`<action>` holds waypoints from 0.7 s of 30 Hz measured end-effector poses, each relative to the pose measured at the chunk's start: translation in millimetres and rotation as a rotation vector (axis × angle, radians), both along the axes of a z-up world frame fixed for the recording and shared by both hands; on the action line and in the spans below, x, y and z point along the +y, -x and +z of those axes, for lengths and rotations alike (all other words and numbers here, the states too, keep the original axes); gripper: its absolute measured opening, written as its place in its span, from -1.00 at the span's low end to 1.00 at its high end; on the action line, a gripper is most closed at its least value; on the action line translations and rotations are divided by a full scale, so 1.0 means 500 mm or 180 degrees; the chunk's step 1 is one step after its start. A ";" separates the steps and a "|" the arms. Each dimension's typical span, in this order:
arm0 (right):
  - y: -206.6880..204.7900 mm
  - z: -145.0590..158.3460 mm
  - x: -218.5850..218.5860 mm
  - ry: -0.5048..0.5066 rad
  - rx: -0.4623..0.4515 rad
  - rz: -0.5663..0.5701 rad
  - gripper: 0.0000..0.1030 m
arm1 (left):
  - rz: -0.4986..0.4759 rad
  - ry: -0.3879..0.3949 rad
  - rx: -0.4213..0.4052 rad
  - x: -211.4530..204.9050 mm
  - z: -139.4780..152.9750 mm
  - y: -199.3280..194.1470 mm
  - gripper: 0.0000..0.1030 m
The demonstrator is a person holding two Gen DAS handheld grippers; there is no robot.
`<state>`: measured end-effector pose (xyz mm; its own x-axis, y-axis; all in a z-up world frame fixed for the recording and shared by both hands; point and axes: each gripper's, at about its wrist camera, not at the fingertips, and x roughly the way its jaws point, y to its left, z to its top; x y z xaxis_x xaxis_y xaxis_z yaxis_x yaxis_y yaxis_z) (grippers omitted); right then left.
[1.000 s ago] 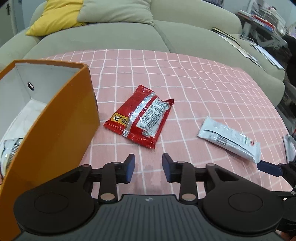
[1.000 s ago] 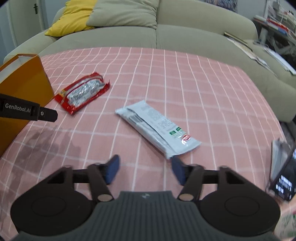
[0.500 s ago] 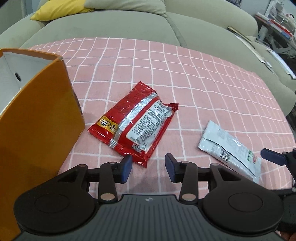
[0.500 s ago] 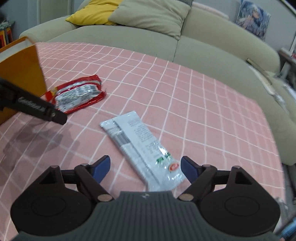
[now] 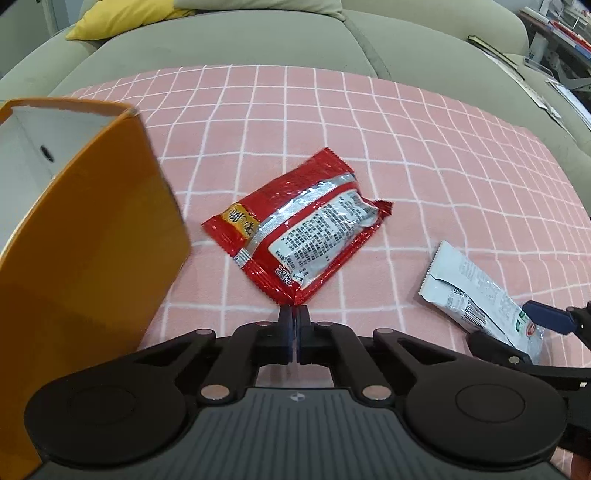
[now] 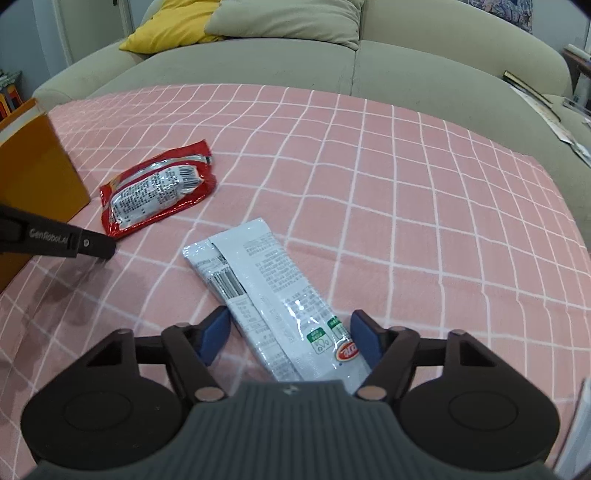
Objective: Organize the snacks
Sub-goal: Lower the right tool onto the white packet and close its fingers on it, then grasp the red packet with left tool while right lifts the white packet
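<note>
1. The left gripper (image 5: 294, 314) has its fingers pressed together on the near corner of the red foil snack packet (image 5: 301, 229), pinching the crimped edge where the packet comes to a point.
2. That red packet lies flat on the pink checked cloth (image 5: 424, 155) that covers the table, printed back upward, just to the right of the orange cardboard box (image 5: 88, 236); a narrow strip of cloth shows between them.
3. The orange box stands open at the top, with its white inner wall showing.
4. The right gripper (image 6: 290, 334) holds its blue-padded fingers (image 6: 214, 334) spread wide, one on each side of the near end of the long white plastic snack packet (image 6: 266, 295).
5. Whether the pads touch the white packet cannot be told; they stand just beside its edges.
6. The white packet lies flat on the cloth, slanting away from the right gripper toward the orange box, well to the right of the red packet and apart from it.
7. From the right wrist view, the left gripper's black arm reaches in just in front of the orange box, with its tip at the near end of the red packet.
8. Beyond the orange box and the cloth stands a grey-green sofa (image 6: 369, 66) carrying a yellow cushion (image 6: 166, 27) and a grey-green cushion (image 6: 288, 20).
</note>
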<state>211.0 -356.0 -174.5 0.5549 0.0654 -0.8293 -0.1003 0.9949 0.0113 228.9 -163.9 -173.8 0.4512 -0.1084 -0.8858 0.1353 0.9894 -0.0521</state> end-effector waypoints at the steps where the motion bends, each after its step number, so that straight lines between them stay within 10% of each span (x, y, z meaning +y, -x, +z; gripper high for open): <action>1: 0.007 0.003 0.006 -0.0014 0.0013 -0.0065 0.20 | -0.0003 0.0005 0.0017 0.003 0.002 0.008 -1.00; 21: 0.209 0.023 0.129 -0.0290 0.0514 -0.1086 0.17 | 0.0096 0.0067 0.0509 0.085 0.036 0.279 -1.00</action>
<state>106.7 -291.3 -162.8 0.4203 -0.0231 -0.9071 0.2466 0.9650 0.0896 89.6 -121.2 -155.9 0.3079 -0.1163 -0.9443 0.0939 0.9914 -0.0915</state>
